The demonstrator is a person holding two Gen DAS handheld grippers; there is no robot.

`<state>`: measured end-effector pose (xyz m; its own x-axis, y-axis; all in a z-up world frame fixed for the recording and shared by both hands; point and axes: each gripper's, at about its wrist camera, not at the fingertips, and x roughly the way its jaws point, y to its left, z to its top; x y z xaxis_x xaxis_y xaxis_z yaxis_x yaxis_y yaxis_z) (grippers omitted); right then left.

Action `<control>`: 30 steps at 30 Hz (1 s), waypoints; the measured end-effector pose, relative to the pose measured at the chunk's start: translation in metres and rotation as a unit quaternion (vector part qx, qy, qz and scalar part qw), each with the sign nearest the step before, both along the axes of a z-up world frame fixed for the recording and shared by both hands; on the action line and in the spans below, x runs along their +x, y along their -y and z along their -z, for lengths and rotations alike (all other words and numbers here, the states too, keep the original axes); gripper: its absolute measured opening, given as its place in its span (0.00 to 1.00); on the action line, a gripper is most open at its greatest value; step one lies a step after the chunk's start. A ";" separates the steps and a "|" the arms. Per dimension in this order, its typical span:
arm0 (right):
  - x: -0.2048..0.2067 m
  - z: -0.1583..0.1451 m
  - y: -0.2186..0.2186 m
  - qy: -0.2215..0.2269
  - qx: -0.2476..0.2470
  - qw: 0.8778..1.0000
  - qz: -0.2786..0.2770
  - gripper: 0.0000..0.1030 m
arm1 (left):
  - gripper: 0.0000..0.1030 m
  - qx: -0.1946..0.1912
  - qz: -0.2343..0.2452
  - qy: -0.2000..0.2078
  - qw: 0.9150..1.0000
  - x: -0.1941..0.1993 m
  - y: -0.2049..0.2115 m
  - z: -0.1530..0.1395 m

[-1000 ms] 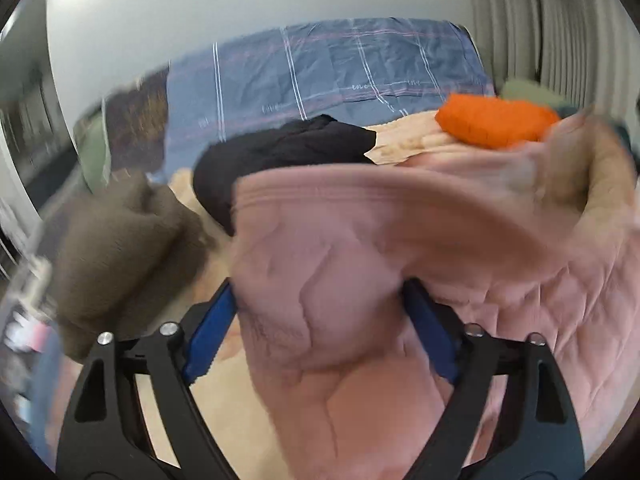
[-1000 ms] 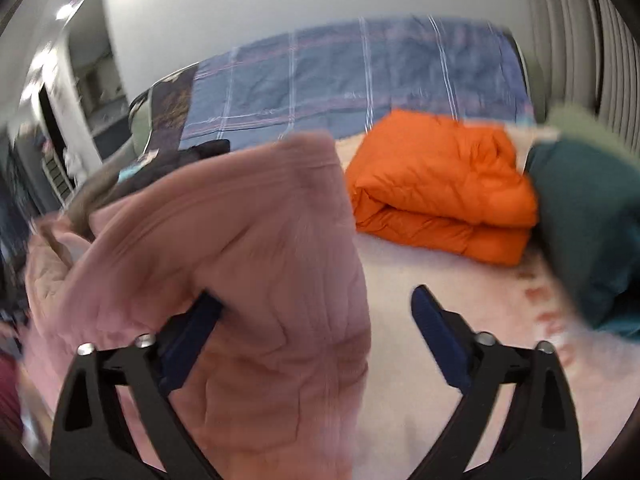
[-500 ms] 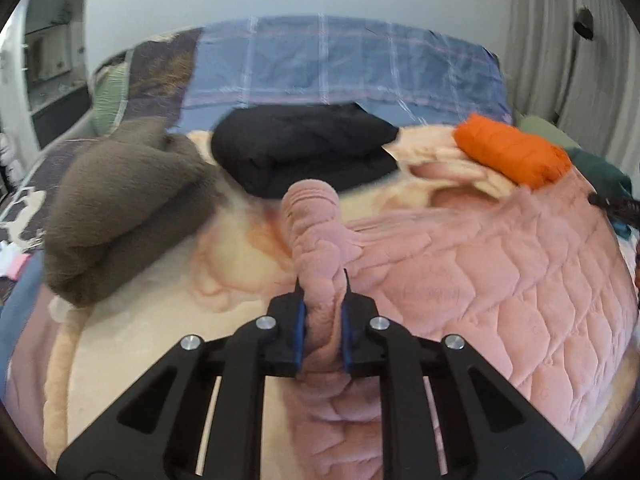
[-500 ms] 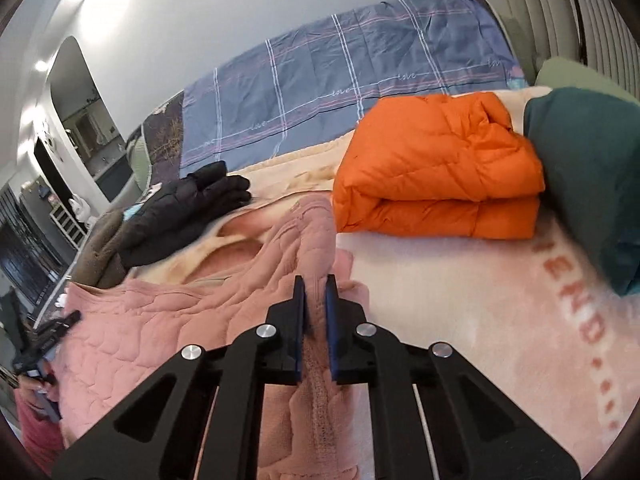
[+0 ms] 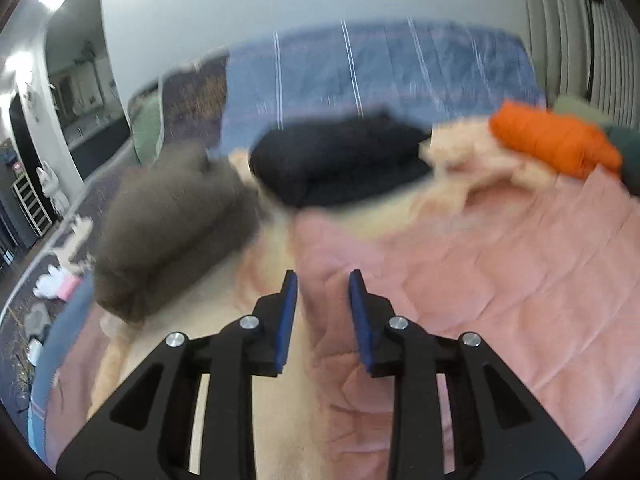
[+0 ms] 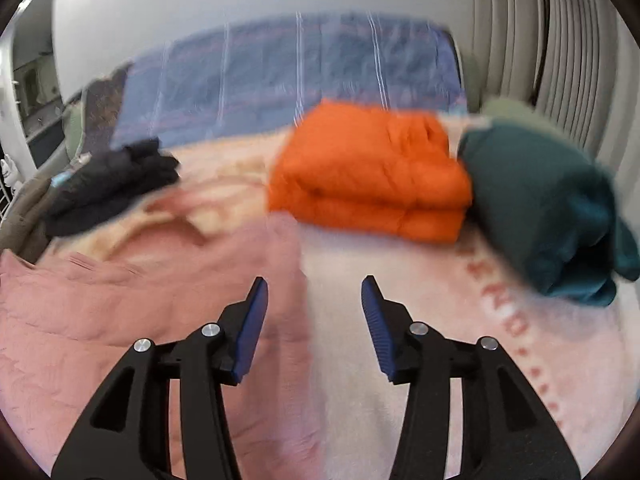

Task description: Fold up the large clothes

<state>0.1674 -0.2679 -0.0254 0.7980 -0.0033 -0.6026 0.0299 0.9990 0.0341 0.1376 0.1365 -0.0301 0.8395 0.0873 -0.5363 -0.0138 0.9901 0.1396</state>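
A pink quilted garment [image 5: 480, 272] lies spread flat on the bed's cream blanket [image 5: 224, 304]. My left gripper [image 5: 322, 280] is open, its blue pads either side of the garment's left edge, holding nothing. In the right wrist view the same pink garment [image 6: 132, 304] fills the lower left. My right gripper [image 6: 314, 286] is open wide over the garment's right edge and the blanket [image 6: 400, 264], holding nothing. Both views are motion-blurred.
Folded clothes lie at the back of the bed: a brown pile [image 5: 168, 224], a black one [image 5: 340, 164], an orange one [image 6: 372, 176] and a dark green one [image 6: 548, 208]. A blue plaid cover [image 6: 304, 68] lies behind. The bed's left edge drops to a cluttered floor [image 5: 36, 304].
Half a second ago both grippers were shut on folds of the pink garment. Both have since opened and let it go; it now lies flat on the bed.
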 end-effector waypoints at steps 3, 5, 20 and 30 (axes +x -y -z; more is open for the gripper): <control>-0.008 -0.017 -0.027 0.025 0.022 0.998 -0.056 0.48 | 0.27 -0.043 0.044 0.035 0.997 -0.010 0.021 -0.030; -0.007 -0.019 -0.052 0.024 0.031 0.994 -0.099 0.48 | 0.33 -0.067 0.087 0.021 0.994 -0.002 0.045 -0.037; 0.052 0.073 -0.110 -0.070 0.006 0.990 -0.120 0.56 | 0.67 0.011 0.033 -0.120 0.992 0.075 0.103 0.064; 0.052 0.069 -0.107 -0.075 0.010 0.990 -0.120 0.58 | 0.66 -0.012 0.035 -0.107 0.994 0.071 0.096 0.055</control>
